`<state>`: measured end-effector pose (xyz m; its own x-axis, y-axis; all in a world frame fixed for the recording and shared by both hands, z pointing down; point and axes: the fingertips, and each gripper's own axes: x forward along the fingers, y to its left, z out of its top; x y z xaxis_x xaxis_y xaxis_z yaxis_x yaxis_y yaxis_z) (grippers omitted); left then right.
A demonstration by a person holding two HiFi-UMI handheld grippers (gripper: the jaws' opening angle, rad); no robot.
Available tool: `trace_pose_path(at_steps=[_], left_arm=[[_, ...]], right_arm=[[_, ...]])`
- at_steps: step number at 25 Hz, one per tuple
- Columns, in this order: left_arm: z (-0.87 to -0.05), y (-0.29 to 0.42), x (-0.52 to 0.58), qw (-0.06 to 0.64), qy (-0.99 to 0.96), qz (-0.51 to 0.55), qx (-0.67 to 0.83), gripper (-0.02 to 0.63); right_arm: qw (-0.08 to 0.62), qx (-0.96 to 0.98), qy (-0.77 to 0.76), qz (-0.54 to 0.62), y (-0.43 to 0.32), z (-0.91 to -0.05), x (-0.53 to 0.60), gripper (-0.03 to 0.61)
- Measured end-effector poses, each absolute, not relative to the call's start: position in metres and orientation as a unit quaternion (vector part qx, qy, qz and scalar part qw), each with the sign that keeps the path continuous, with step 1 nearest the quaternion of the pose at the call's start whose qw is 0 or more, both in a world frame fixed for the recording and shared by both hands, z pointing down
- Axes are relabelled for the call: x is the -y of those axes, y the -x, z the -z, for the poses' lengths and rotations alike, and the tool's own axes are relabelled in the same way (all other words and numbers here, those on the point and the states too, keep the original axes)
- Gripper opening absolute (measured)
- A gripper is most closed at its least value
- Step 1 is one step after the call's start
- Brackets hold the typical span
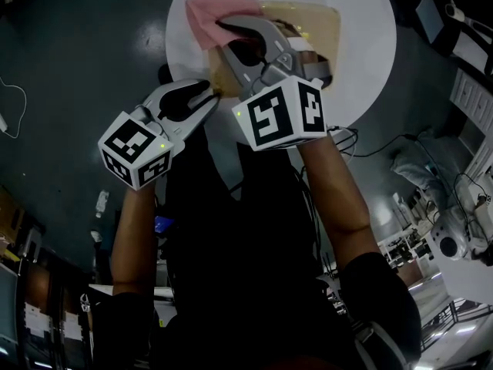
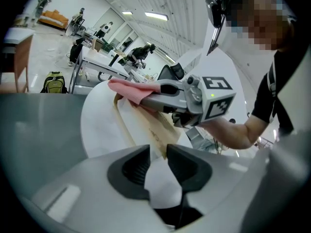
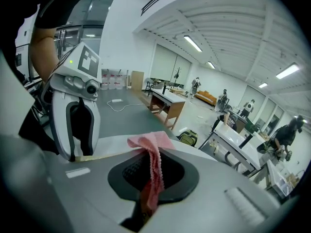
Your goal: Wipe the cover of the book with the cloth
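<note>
Two hand-held grippers meet over a round white counter [image 1: 362,68] at the top of the head view. A tan-covered book [image 1: 316,25] lies flat on it, its longer side running left to right across the picture. The right hand-held gripper [image 1: 225,28] reaches over the book to its far left corner, where a pink cloth [image 1: 212,14] sits on the cover. The left hand-held gripper [image 1: 206,92] has its tips at the book's near left corner.

From the left gripper view, the left hand-held gripper [image 2: 158,152] has its jaws drawn almost together, and the book [image 2: 155,130] runs its thin edge into the narrow gap; it looks pinched there to steady it. Beyond it, the right hand-held gripper [image 2: 146,95] presses the cloth [image 2: 131,89] down at the far end, with the counter [image 2: 102,125] showing bare to the left.

From the right gripper view, the right hand-held gripper [image 3: 153,164] is closed on the cloth [image 3: 151,142], which bunches above the jaws and trails down between them. The left hand-held gripper [image 3: 77,154] stands just to the left, its tips on the edge of the book [image 3: 104,156].

Most of the bare cover lies rightward of the cloth, so the wiping stroke probably belongs to the right arm, along the book's long side.
</note>
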<state>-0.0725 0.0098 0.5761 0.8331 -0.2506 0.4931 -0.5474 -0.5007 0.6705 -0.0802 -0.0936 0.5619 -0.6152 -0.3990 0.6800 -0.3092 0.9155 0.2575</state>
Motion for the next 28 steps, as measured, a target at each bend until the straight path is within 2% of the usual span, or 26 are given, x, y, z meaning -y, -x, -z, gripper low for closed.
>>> trace_pose_path(at_steps=[23, 28], left_arm=[[-0.574, 0.067, -0.009, 0.434, -0.845, -0.203, 0.239, 0.109], [-0.58, 0.038, 0.002, 0.437, -0.841, -0.21, 0.24, 0.109]], right_arm=[[0.401, 0.882, -0.245, 0.035, 0.01, -0.561, 0.105, 0.011], [0.403, 0.877, -0.26, 0.029, -0.035, -0.568, 0.12, 0.011]])
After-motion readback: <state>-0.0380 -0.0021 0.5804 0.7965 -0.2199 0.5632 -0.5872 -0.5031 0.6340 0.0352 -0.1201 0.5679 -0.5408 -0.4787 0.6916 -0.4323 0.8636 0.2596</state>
